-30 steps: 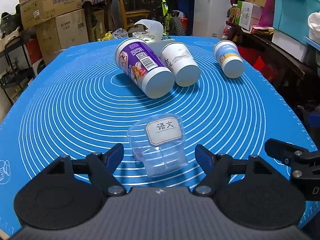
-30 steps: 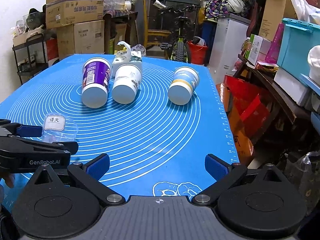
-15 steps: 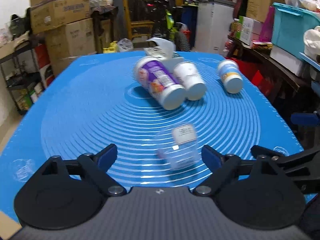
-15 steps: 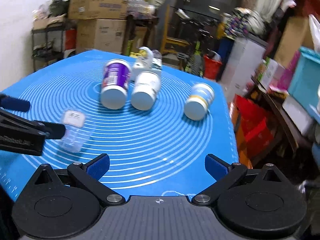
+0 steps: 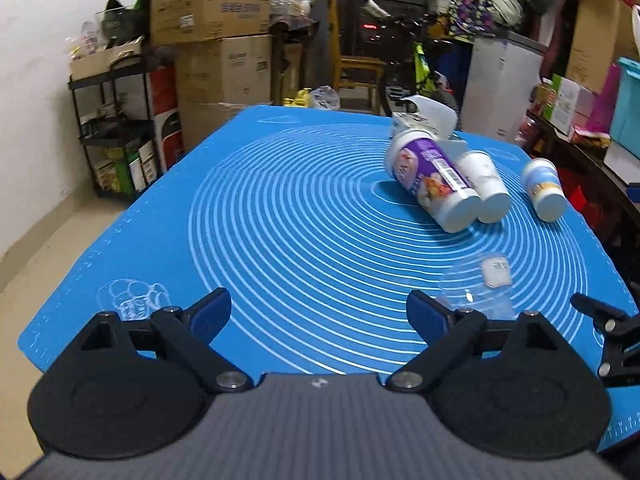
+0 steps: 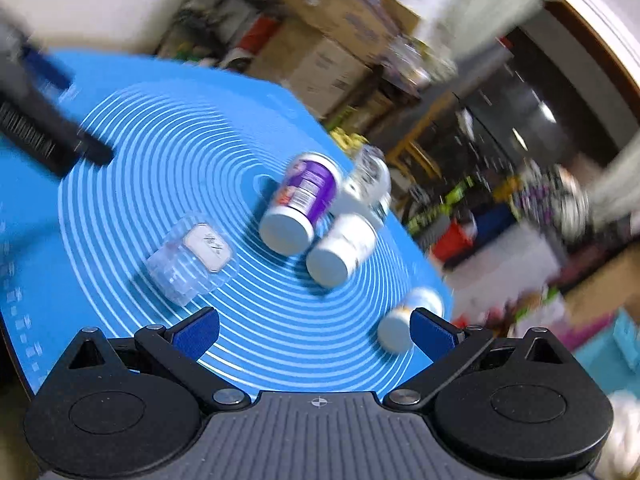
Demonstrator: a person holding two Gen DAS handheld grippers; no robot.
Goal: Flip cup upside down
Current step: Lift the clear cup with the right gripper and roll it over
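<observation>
Left wrist view: left gripper (image 5: pixel 319 310) low over the near edge of the table (image 5: pixel 280 208), jaws spread wide, nothing between them. Clear cup (image 5: pixel 482 288) lies on its side on the blue mat just past the right fingertip (image 5: pixel 426 312), white label facing up, see-through plastic, slightly blurred. Purple can (image 5: pixel 434 184), white cup (image 5: pixel 486 188) and small yellow-banded cup (image 5: pixel 544 190) lie on their sides farther back on the right. Part of the right gripper shows at the right edge.

Right wrist view: heavily tilted and motion-blurred. Right gripper (image 6: pixel 315 330) jaws wide apart, empty. Clear cup (image 6: pixel 192 258) on its side on the mat ahead of the left fingertip (image 6: pixel 196 330), label up, apart from purple can (image 6: pixel 302 200)
</observation>
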